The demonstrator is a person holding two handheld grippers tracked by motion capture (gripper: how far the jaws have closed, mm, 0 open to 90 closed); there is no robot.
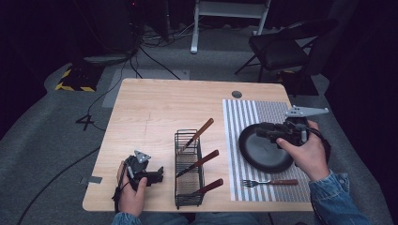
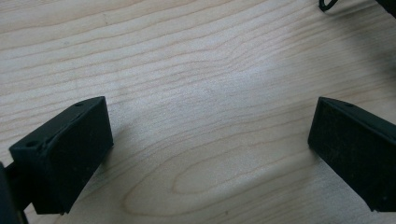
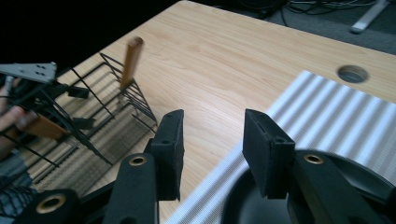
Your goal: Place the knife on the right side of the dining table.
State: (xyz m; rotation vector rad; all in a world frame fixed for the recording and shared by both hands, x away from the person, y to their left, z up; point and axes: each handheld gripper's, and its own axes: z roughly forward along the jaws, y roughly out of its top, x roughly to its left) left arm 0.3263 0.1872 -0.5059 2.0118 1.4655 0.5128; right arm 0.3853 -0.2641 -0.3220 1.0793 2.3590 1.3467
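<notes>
Worktop [image 1: 155,105] bearing one wire rack [image 1: 189,168] with three wooden-handled utensils, one striped mat [image 1: 263,110], one black plate [image 1: 263,147], one fork [image 1: 270,182] — two grippers, left [image 1: 157,174] and right [image 1: 263,131], jaws apart, empty.

The bench [image 1: 150,108] is pale wood with fine grain. A grey-and-white striped placemat [image 1: 263,112] carries a black plate [image 1: 260,150] and a brown-handled fork [image 1: 271,182]. The wire cutlery rack [image 1: 189,168] is black, its utensil handles reddish brown. Both tools are black.

Black plate [image 1: 263,151] lies flat on striped placemat [image 1: 253,112], fork [image 1: 270,182] beside.
</notes>
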